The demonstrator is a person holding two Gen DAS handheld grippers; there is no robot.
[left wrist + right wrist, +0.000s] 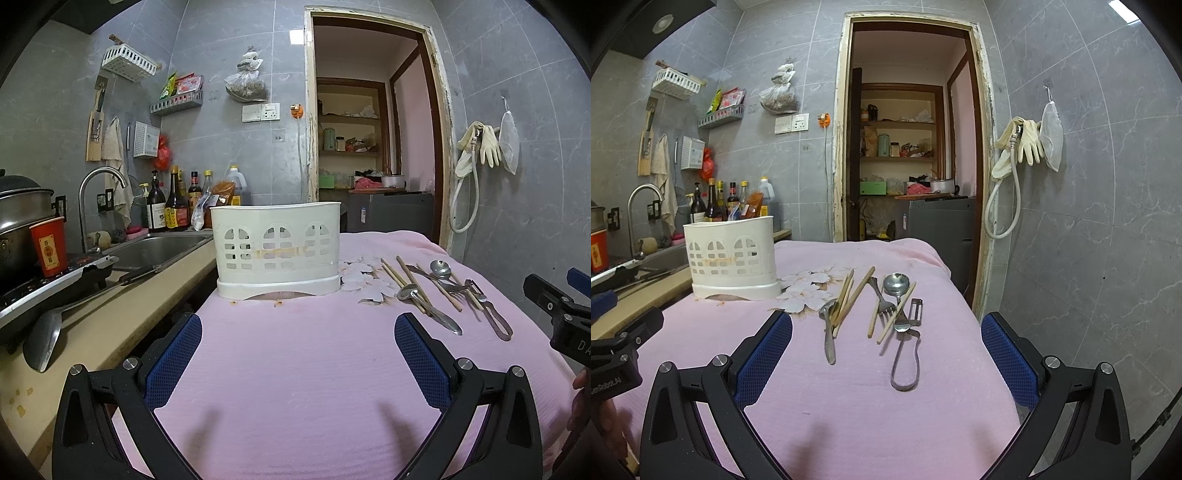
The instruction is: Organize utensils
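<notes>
A white plastic utensil holder (277, 247) stands on the pink cloth (295, 369); it also shows in the right wrist view (731, 254) at the left. Loose utensils lie on the cloth to its right: wooden chopsticks (857, 295), two spoons (897, 286) (828, 332), a fork (884, 304) and a peeler (907, 354). They also show in the left wrist view (436, 291). My left gripper (297, 332) is open and empty, facing the holder. My right gripper (886, 332) is open and empty, just short of the utensils.
A counter (110, 321) with a sink (159, 247), a spatula (44, 339), a red cup (48, 245), a pot and sauce bottles (173, 206) lies left. An open doorway (908, 147) is behind. The cloth's right edge (967, 306) drops off near the wall.
</notes>
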